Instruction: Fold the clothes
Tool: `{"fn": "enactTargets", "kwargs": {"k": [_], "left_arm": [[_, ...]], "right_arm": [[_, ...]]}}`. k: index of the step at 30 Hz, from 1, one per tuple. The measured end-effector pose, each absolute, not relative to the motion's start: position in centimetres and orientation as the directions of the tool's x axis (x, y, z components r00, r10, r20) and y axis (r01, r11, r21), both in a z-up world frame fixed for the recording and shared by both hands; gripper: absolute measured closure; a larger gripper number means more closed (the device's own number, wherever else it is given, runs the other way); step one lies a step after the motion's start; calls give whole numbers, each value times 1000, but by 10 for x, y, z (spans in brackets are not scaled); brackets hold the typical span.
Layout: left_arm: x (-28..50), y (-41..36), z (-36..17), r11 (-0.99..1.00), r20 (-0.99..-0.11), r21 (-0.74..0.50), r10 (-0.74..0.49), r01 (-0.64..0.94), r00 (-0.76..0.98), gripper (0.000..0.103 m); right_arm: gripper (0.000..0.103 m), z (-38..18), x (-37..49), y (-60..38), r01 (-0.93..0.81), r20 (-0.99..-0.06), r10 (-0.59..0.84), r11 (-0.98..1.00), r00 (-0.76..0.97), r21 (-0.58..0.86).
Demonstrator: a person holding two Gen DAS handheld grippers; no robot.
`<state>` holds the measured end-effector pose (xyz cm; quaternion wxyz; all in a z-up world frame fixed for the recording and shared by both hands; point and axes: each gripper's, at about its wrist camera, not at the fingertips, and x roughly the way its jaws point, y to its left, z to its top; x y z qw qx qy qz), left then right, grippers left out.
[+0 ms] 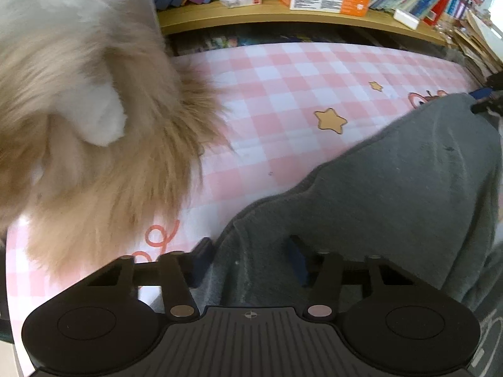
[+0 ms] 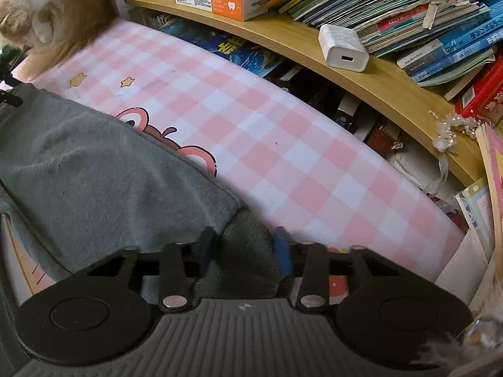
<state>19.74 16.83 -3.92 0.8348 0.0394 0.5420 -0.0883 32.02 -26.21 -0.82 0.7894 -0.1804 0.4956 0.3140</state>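
A: On the pink checked sheet [image 2: 283, 144], the grey garment [image 1: 393, 188] lies spread flat; its nearer edge runs under both tools.

B: And the left gripper [image 1: 251, 257]?

A: Its two fingers sit either side of a raised fold of the grey garment, at the cloth's left end; the blue pads appear pressed against the fabric, so I read it as clamped on the cloth.

B: The right gripper [image 2: 245, 251]?

A: Much the same; it straddles a bunched, darker-looking corner of the grey garment at the cloth's right end, fingers drawn in against the bunch; clamped on it, as far as the right wrist view shows.

B: What else lies near the garment?

A: A fluffy tan and white animal [image 1: 94, 125] stands on the sheet to the garment's left, apart from it; whether it is a cat or a dog is hard to tell through the blur; two yellow stars [image 1: 330, 119] printed on the sheet show beyond the garment's far edge; a red cartoon print [image 2: 176, 147] is partly covered by the cloth.

B: And further off?

A: Beyond the garment, past the sheet's far edge, a wooden shelf [image 2: 314, 47] carries stacked books [image 2: 393, 0], orange and white boxes [image 2: 220, 0] and a white charger [image 2: 342, 47]; more books sit in shadow under the shelf.
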Motion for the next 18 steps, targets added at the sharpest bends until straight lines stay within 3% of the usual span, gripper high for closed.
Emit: {"fn": "enactTargets", "kwargs": {"k": [1,2,4,11,18], "left_arm": [[197,168,-38,980,-913,-32,-110,198,394,80],[197,167,-37,978,-913,-35,-115,206,391,87],[195,161,-35,975,-912,2,-90,224,401,90],[191,164,5,983,-787,99,-19,156,617,90],[171,150,28,965,-730,152,-36,214,682,90]], "right_arm": [[79,-8,320,-262,-674,-896,319,738,309,31],[83,-7,319,-261,-675,-895,319,737,313,27],[86,-6,317,-258,-674,-894,303,739,329,2],[89,43,303,-270,-564,-761,288,816,581,-123],[89,69,263,-281,-517,-698,244,830,673,-210]]}}
